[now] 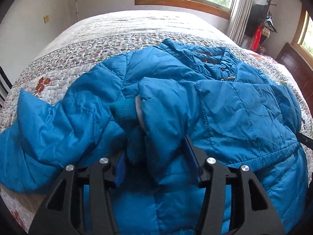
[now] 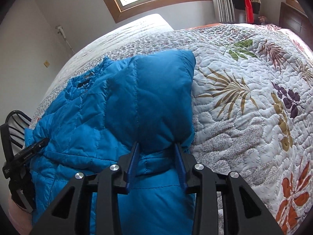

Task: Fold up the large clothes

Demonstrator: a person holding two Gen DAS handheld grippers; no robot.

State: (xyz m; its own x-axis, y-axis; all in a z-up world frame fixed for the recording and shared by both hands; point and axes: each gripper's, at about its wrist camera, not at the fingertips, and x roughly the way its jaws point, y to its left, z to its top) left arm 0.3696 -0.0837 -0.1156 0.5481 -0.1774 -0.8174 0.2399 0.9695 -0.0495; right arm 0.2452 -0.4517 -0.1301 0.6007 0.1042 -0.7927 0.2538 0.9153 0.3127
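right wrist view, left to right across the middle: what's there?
Left gripper → blue puffer jacket → its folded part pinched by the right gripper → floral quilt.

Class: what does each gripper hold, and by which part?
Right gripper pinches the blue jacket at its folded side edge. Left gripper stands open around the sleeve cuff, gripping nothing.
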